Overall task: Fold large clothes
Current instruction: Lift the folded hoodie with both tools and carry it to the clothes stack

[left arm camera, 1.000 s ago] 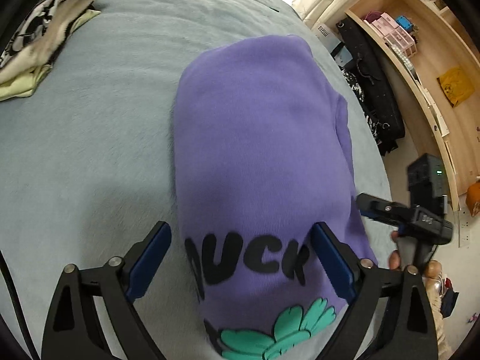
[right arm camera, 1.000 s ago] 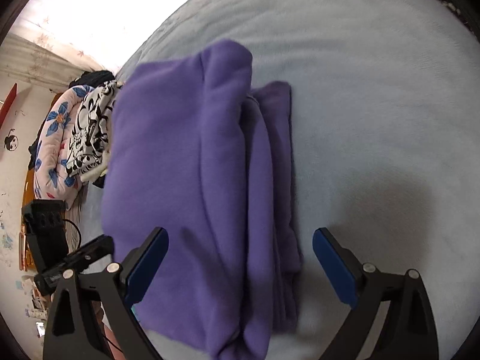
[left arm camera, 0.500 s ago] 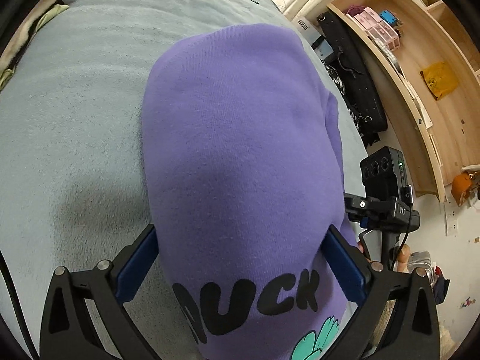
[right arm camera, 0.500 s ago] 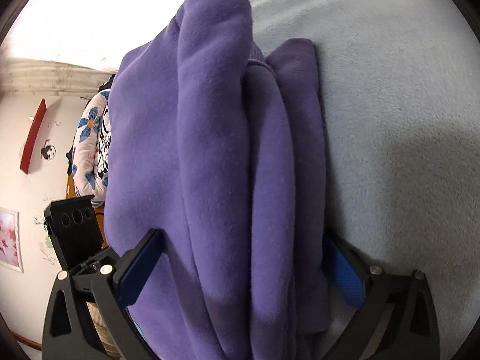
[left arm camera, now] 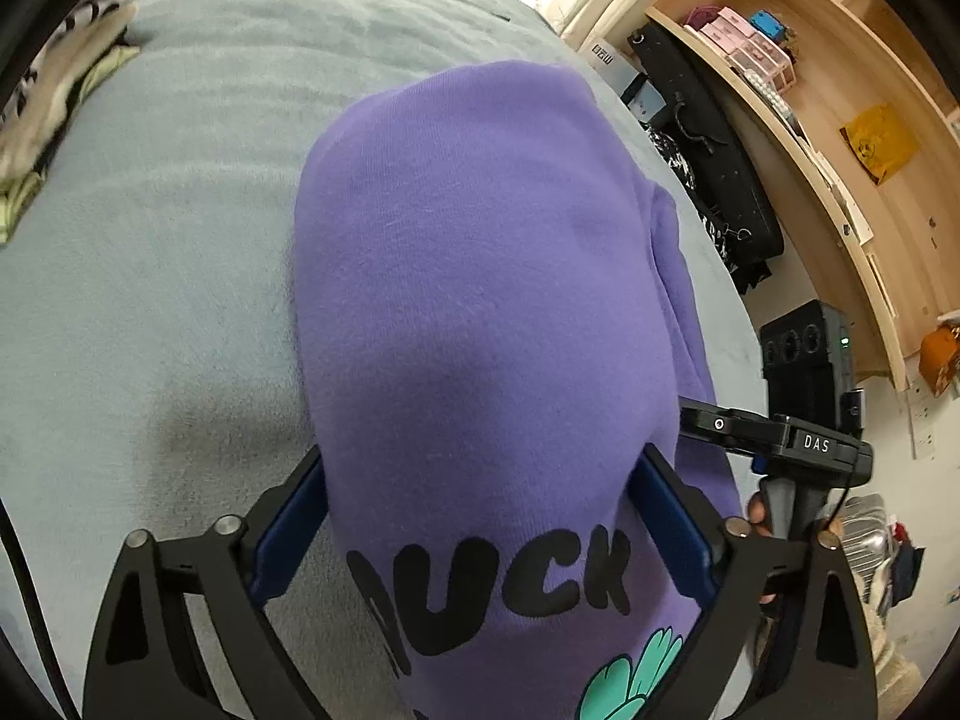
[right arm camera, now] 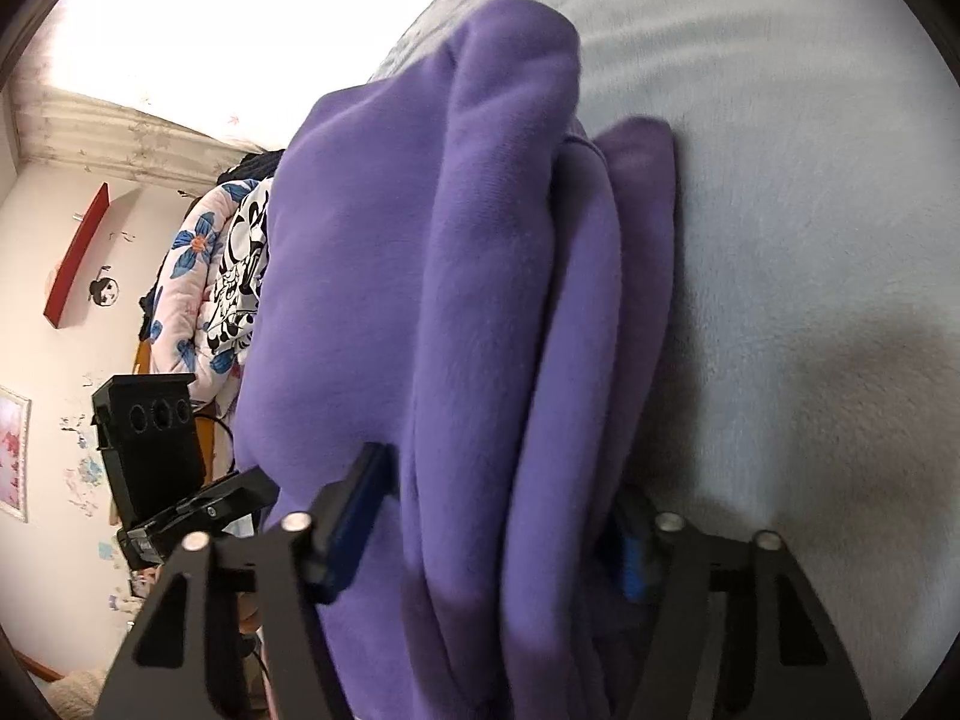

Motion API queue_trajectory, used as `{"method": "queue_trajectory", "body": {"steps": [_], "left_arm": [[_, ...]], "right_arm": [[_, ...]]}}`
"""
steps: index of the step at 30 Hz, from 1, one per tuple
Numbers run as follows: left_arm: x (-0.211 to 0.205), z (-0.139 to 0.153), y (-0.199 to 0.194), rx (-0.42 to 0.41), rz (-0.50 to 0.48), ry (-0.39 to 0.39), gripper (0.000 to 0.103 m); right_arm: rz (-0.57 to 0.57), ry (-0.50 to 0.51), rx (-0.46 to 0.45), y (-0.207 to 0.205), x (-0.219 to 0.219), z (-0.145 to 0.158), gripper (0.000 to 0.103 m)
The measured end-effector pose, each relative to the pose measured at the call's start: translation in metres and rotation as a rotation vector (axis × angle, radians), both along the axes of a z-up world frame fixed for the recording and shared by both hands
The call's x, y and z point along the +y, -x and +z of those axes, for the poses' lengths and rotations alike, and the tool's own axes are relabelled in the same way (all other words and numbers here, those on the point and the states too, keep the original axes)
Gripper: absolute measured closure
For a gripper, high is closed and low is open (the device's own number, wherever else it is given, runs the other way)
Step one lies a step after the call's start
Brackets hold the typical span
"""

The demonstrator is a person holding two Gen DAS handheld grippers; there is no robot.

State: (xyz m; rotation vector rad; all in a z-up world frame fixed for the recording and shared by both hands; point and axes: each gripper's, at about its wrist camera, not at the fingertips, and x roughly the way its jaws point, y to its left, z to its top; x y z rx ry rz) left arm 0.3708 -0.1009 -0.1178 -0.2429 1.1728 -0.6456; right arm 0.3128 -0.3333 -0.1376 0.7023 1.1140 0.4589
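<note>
Both my grippers closing on folded purple fleece sweatshirt [left arm camera: 480, 300] on grey plush bed [left arm camera: 150, 240]: left gripper [left arm camera: 480, 516] wide, right gripper [right arm camera: 492, 534] pinching layered edge. Next: lift bundle together, evenly.

Grey-blue bed [left arm camera: 180, 252] bears folded purple sweatshirt [left arm camera: 480, 300], patterned clothes [left arm camera: 54, 108] aside

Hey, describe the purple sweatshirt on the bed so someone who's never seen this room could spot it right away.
Look at the wide grey-blue bed beside the wooden shelves. In its middle lies a folded purple sweatshirt, a thick bundle of several layers. Unlike the black-and-white patterned clothes piled at the bed's far edge, it is plain purple with black "DUCK" lettering and a teal flower print.
</note>
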Motion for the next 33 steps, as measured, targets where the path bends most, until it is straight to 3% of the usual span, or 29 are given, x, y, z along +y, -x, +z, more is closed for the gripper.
{"method": "queue_trajectory", "body": {"steps": [3,8,12,24,29,33], "left_arm": [[0.001,0.011,0.006,-0.039,0.000,-0.028,0.016],[0.007,0.039,0.022,-0.111,-0.011,-0.074,0.018],[0.023,0.057,0.035,-0.124,-0.005,-0.073,0.018],[0.117,0.110,0.088,-0.177,0.039,-0.090,0.020],[0.163,0.115,0.101,-0.187,0.080,-0.073,0.020],[0.189,0.099,0.104,-0.163,0.111,-0.067,0.020]], "right_arm": [[-0.025,0.021,-0.005,0.006,0.007,0.010,0.055],[-0.035,0.046,-0.011,0.020,0.032,0.021,0.057],[-0.079,0.006,-0.017,0.039,0.049,0.034,0.057],[-0.063,-0.004,-0.106,0.090,0.107,0.094,0.057],[-0.013,0.031,-0.139,0.092,0.145,0.107,0.057],[0.010,0.035,-0.114,0.092,0.168,0.094,0.057]]}}
